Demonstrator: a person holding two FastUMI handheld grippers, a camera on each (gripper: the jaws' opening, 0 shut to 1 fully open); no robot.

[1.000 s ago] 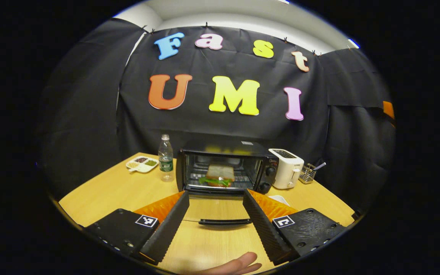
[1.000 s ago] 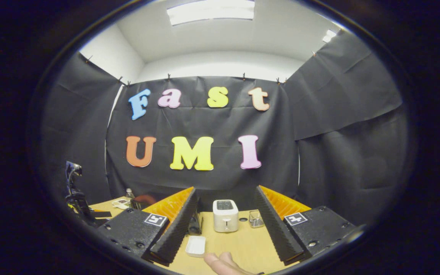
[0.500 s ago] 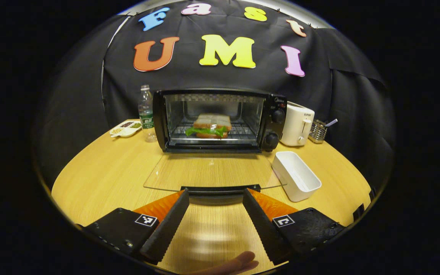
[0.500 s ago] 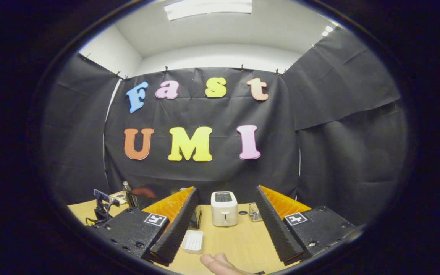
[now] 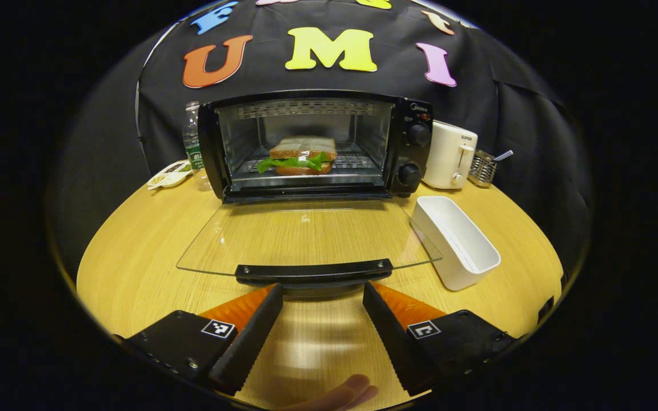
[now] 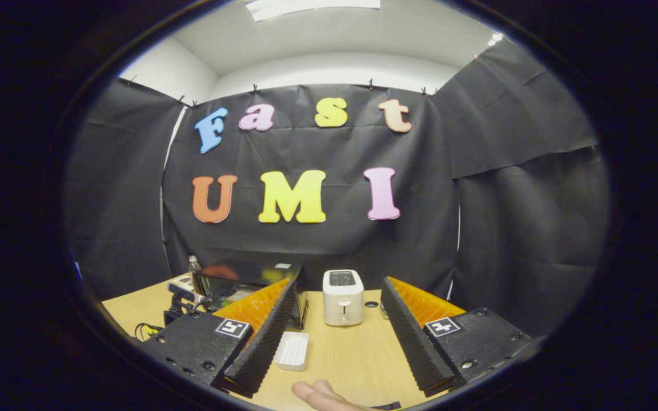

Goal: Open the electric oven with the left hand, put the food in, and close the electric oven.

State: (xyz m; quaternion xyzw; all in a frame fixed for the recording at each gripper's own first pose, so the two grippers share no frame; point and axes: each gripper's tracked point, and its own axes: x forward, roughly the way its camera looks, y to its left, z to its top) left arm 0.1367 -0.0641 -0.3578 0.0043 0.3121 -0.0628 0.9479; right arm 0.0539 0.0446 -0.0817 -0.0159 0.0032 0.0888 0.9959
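The black electric oven (image 5: 312, 145) stands open at the back of the wooden table, its glass door (image 5: 306, 237) lying flat toward me. A sandwich (image 5: 301, 155) with green lettuce rests on the rack inside. My left gripper (image 5: 322, 292) is open, its fingertips just short of the door's black handle (image 5: 313, 272) and on either side of it, touching nothing. My right gripper (image 6: 337, 285) is open and empty, held above the table facing the white toaster (image 6: 342, 297). The oven (image 6: 249, 282) appears to its left, partly hidden by one finger.
An empty white container (image 5: 457, 242) lies right of the door, also seen as the container (image 6: 293, 349). The toaster (image 5: 449, 155) and a wire utensil rack (image 5: 482, 168) stand right of the oven. A water bottle (image 5: 192, 137) and a snack dish (image 5: 168, 174) sit at its left.
My left gripper has dropped and moved in toward the open door's handle, so the oven looms larger. The right gripper has only tilted slightly. Both stay open.
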